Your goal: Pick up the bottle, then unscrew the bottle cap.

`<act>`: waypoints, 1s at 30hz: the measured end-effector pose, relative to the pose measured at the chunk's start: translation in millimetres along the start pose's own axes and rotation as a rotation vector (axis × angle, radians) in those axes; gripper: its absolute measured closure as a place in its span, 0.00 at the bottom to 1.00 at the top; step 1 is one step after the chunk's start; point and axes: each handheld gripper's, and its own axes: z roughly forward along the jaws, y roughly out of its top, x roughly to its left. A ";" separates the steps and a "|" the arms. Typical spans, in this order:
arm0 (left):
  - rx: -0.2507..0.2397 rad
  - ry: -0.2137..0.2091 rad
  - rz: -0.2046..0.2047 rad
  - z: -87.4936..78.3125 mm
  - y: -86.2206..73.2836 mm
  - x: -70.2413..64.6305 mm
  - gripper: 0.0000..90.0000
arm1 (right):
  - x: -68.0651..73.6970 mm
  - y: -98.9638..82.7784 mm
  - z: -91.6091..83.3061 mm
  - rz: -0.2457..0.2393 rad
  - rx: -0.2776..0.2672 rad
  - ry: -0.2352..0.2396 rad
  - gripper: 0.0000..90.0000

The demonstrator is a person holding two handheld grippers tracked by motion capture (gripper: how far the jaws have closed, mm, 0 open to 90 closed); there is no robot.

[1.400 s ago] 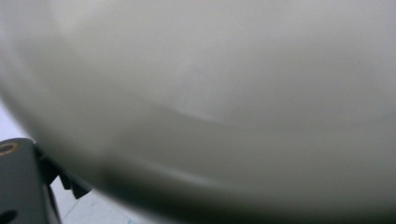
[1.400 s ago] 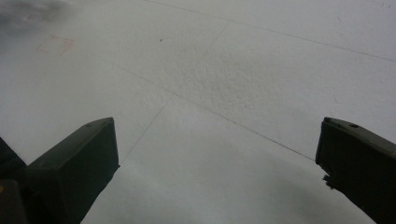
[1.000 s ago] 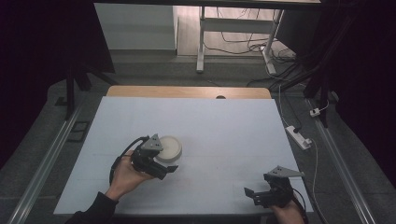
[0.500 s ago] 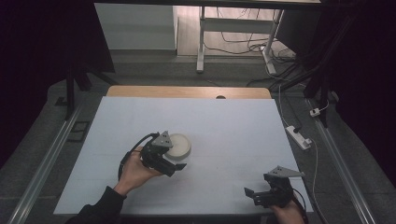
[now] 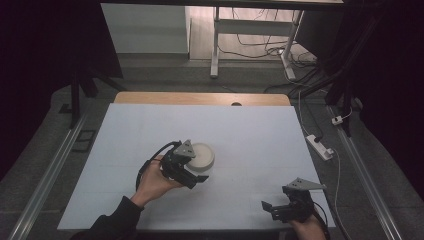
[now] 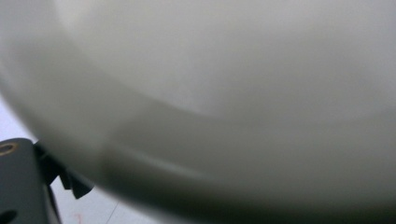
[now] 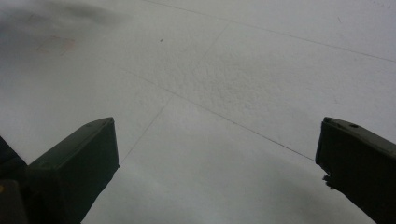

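Left tool (image 5: 192,172): sits at the near-left edge of a shallow white bowl (image 5: 201,154), mid-counter, a little left of centre. In the left gripper view the bowl (image 6: 224,93) is pressed so close to the lens that its pale rim and wall blur out; one dark jaw edge shows at lower left. I judge the jaws are set across the rim, but I cannot tell whether they have closed on it or stand a little open. The hand (image 5: 152,182) behind the tool comes in from the near edge, cable looping off to the left.

Right tool (image 5: 287,207): parked at the near-right corner of the counter (image 5: 260,130), well apart from the bowl. In the right gripper view the right tool (image 7: 219,154) has its jaws spread wide, nothing between them, only bare white surface beneath.

Step in hand, as I read it: taking hold of the bowl by its rim with the left tool. The bowl looks flat on the counter, not lifted.

Next move calls for: confirm a firm pinch on the rim, one jaw inside and one outside, before any lift. A one-sided grip will let the bowl tilt; lift slowly and keep it level. Right tool free to steady the far side if needed.

Beyond: wooden strip at the far edge, dark floor, cables, a power strip (image 5: 318,146) to the right.
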 end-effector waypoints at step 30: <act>0.004 -0.017 -0.001 7.4 -1.8 -0.5 0.08 | 8.7 2.8 -5.3 -0.070 -0.051 0.007 0.00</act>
